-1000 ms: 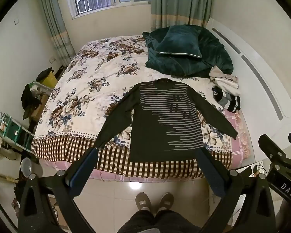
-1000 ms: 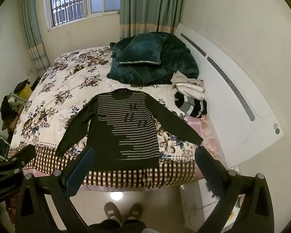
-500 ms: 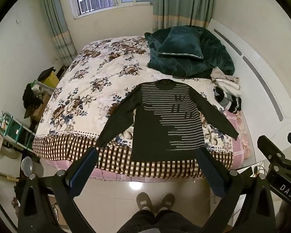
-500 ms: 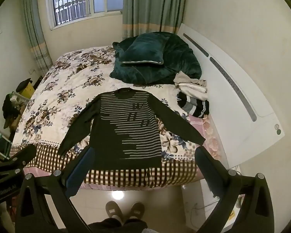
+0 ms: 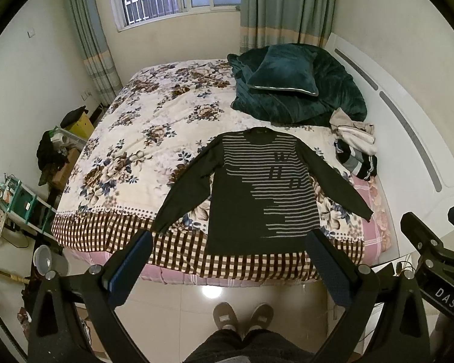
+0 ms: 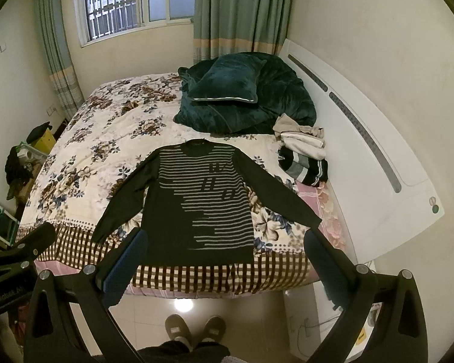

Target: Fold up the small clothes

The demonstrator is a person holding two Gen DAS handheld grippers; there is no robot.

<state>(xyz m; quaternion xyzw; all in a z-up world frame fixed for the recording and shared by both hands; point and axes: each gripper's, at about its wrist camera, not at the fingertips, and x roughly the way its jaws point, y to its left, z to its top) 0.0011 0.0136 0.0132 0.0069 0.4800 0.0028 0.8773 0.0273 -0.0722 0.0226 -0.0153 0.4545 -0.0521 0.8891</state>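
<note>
Wide bed with cream floral quilt and brown checked border [image 5: 154, 139], filling most of both views. Against the headboard, a dark teal velvet blanket with a matching cushion [image 5: 290, 87]; beside it a small pile of beige and striped clothes [image 5: 355, 148], already gathered.

Near the foot edge, spread flat and face up: dark long-sleeved sweater with grey horizontal stripes [image 5: 257, 187], both sleeves stretched outward, hem close to the checked border. Not yet folded.

Compared with a second ago, only a slight rise and backing of both cameras; sweater not moved. Probably still the approach, no fold begun.

Left gripper [image 5: 228, 243] and right gripper [image 6: 225, 243]: jaws wide apart, released, holding nothing, well short of the bed.

Readable writing: "DAS" on the neighbouring gripper's body; letters on the sweater chest, seemingly "W", "H", "O".
</note>
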